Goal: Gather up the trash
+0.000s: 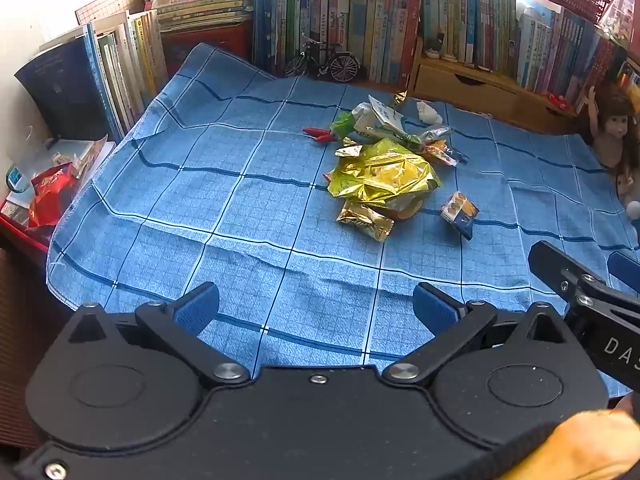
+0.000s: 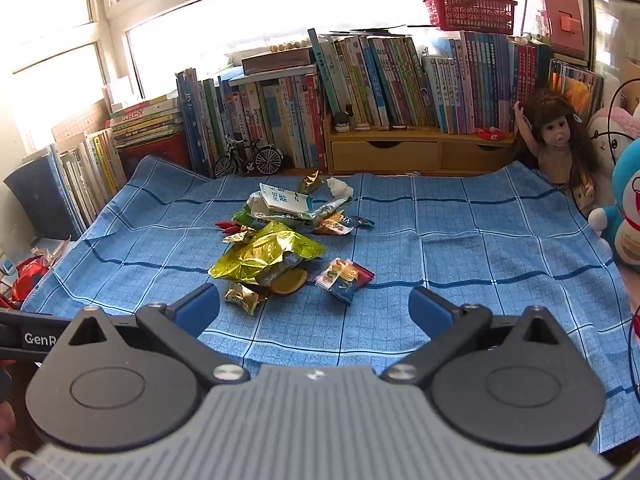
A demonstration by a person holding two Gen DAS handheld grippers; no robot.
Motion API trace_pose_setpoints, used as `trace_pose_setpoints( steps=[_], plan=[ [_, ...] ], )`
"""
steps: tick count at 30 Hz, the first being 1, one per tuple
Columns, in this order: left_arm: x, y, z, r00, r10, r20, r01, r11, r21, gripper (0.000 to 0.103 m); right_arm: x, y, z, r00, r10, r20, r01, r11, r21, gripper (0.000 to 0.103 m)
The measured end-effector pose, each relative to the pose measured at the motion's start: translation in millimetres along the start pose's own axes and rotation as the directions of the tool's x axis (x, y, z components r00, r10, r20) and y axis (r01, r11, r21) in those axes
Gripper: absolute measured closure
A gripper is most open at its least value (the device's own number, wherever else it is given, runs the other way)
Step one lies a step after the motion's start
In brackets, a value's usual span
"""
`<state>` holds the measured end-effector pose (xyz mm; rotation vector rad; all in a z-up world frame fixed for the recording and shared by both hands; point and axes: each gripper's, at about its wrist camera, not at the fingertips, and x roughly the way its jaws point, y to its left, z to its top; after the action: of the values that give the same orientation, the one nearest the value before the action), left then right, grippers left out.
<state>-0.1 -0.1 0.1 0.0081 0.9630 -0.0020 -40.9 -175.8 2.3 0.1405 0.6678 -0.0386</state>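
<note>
Left wrist view: left claw [image 1: 316,308] is hanging wide open over the near part of the blue checked cloth [image 1: 208,208] covering the table, nothing between its blue pads [image 1: 196,308]. The trash pile [image 1: 384,160] is lying ahead and to the right of this claw, well apart from it. Its spread is running roughly front to back, from the small gold wrapper [image 1: 364,220] nearest the claw up to the white crumpled tissue [image 1: 429,113] at the far end. The big yellow-green foil bag [image 1: 384,178] is sitting mid-pile, long axis about crosswise. One blue-orange snack packet [image 1: 460,213] is lying apart to the right of the pile. Part of the right claw [image 1: 576,280] is poking in at the right edge, nearer that packet.

Right wrist view: right claw [image 2: 314,308] is also standing fully released, empty. Here the pile [image 2: 280,240] is lying straight ahead, slightly left; the gold wrapper [image 2: 244,298] is just beyond the left pad [image 2: 198,306], the snack packet [image 2: 344,278] just ahead of the gap. Judging from both views, the right claw is nearer the trash.

Count, as far as separable: one big foil bag, one gold wrapper, one stray packet, one tissue, one white-blue carton-like wrapper [image 2: 284,200], one red item [image 2: 226,226], plus several small wrappers too tangled to count. A red bag [image 1: 50,200] is sitting off the left table edge.
</note>
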Motion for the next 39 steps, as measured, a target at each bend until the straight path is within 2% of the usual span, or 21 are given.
trace_pose_setpoints(
  steps=[15, 39],
  plan=[
    [-4, -2, 5, 0.998, 0.032, 0.047, -0.032, 0.999, 0.017, 0.000, -7, -2, 7, 0.999, 0.022, 0.035, -0.022, 1.000, 0.007, 0.000],
    [2, 5, 6, 0.999, 0.001, 0.043, -0.001, 1.000, 0.003, 0.000, -2, 12, 3, 0.999, -0.006, 0.039, 0.006, 1.000, -0.010, 0.000]
  ],
)
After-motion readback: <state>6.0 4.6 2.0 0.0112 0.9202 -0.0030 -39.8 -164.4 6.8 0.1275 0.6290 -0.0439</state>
